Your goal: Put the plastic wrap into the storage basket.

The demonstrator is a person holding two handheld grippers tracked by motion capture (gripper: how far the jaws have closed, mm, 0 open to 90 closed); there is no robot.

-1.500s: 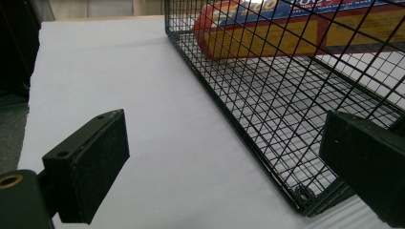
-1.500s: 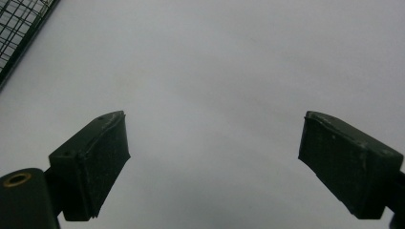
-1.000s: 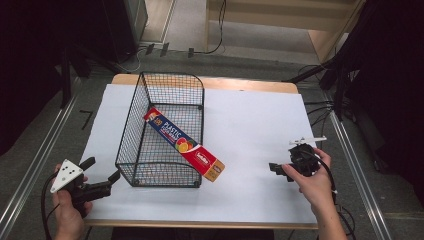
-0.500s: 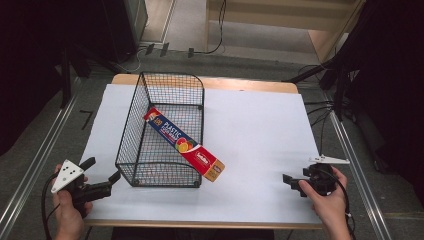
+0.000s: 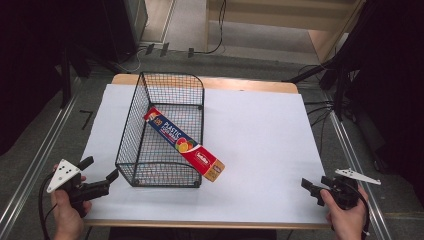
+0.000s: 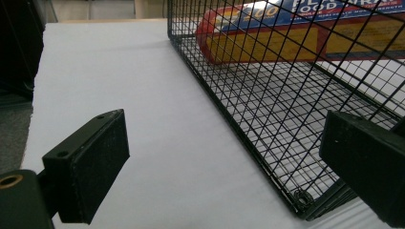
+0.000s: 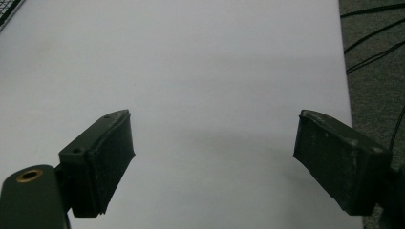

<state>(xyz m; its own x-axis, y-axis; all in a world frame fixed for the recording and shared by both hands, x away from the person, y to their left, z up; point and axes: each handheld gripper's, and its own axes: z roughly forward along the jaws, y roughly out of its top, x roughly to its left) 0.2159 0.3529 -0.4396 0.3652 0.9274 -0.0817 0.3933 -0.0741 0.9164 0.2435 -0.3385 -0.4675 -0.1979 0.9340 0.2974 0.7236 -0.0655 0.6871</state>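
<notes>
While the plastic food wrap box (image 5: 184, 144) lies slanted in the wire basket (image 5: 131, 135) at frame centre, jutting over its near rim, both hand-held grippers gape empty: left hand-held gripper (image 5: 102, 173) lower left beside the basket, right hand-held gripper (image 5: 311, 191) lower right. Seemingly pre-grasp; next, reach the box's jutting end.

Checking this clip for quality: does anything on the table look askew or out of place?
Yes: the plastic wrap box lies slanted in the wire basket, its near end poking over the rim onto the table side. Both grippers sit apart from it, open.
</notes>
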